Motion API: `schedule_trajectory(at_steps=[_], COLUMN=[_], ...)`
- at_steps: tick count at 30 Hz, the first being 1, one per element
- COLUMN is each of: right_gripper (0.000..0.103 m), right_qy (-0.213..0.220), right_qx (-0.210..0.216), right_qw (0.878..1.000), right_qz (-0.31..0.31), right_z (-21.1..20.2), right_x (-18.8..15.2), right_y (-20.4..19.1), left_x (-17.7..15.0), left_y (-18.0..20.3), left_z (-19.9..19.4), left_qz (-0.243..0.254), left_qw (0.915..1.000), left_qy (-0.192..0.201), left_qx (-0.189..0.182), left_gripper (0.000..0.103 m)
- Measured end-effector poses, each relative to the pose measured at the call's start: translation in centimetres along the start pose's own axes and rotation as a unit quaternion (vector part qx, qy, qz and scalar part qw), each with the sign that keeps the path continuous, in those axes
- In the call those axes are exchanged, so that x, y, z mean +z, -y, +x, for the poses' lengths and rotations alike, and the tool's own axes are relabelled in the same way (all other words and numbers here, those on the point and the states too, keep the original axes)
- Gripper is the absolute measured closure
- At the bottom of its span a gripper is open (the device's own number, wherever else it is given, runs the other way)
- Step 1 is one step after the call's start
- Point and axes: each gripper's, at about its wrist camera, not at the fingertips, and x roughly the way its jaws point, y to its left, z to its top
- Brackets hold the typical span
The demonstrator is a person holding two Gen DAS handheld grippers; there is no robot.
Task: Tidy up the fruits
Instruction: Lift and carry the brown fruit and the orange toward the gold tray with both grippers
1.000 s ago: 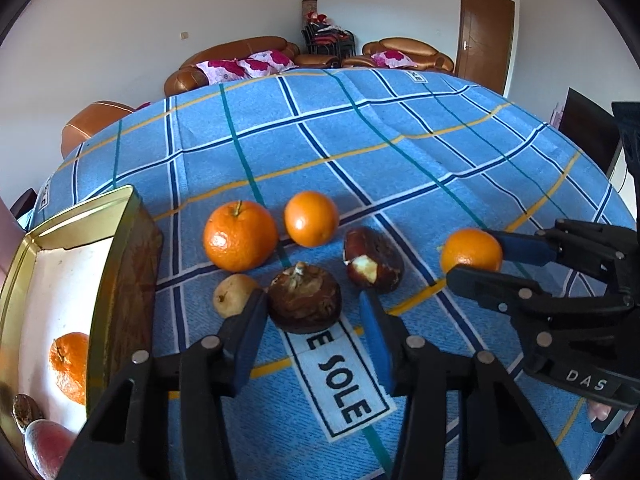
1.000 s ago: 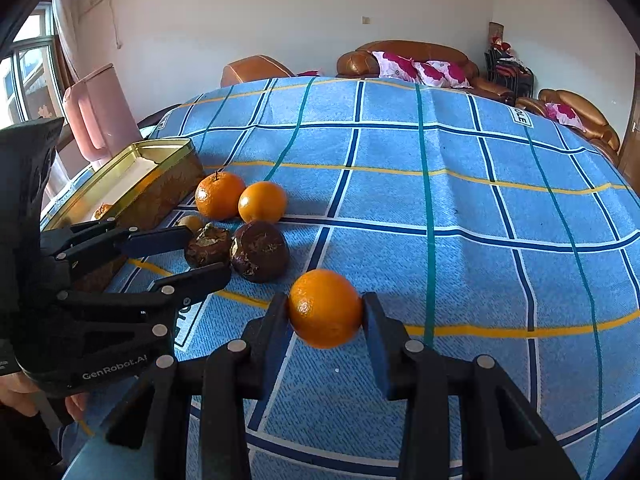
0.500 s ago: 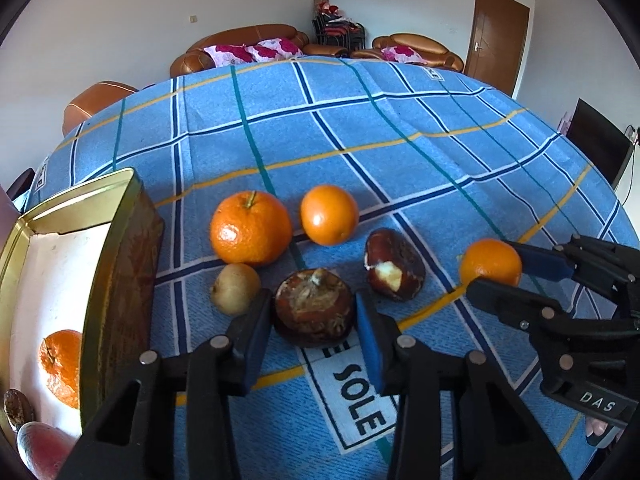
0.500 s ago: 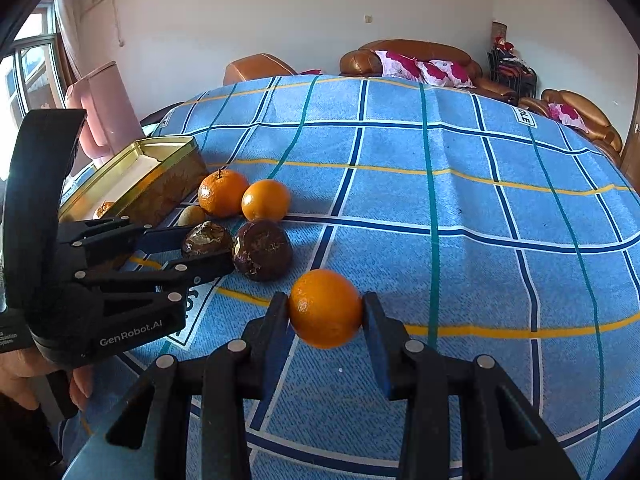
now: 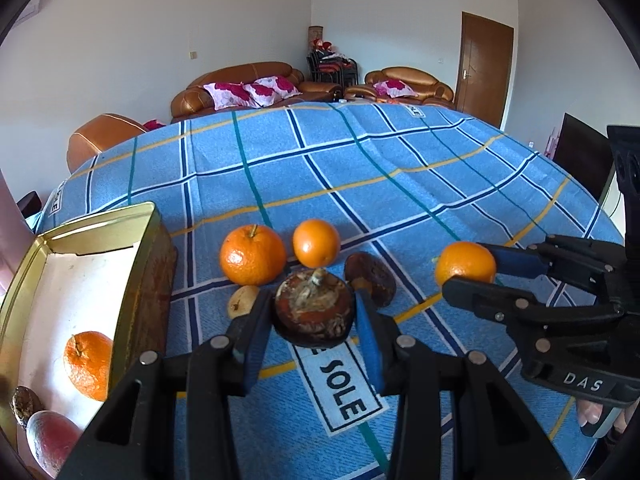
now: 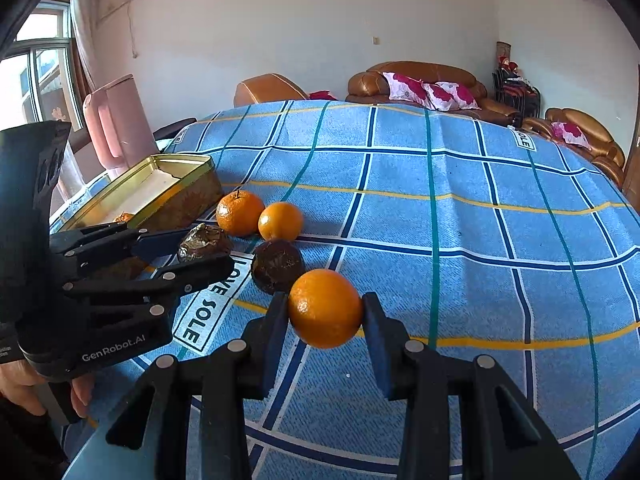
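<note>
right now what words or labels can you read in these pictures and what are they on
"LOVE SOLE" on the white label patch sewn on the blue checked tablecloth; the left wrist view shows only "SOLE".
"GenRobot.AI" on the black body of the left tool.
"DAS" on the black body of the right tool.
"SOLE" on a second white patch at the cloth's far edge.
A third patch on the cloth's left edge is too blurred to read.
</note>
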Motion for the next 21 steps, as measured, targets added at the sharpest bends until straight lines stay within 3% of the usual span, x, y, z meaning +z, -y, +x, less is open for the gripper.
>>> schedule_trajectory(at_steps=[21], right_gripper=[0.063], right_qy=[0.068], right_qx=[0.01], right_qw=[0.998], right_qz=[-0.012], right_z=[-2.3], right_x=[-0.2], right_y=[-0.2], left_x=[-0.5], left_y=[-0.1], left_z=[-3.5], left_qz=[0.0], left_qw=[0.9957], left_qy=[0.091], left_qx=[0.016], left_gripper=[0.061])
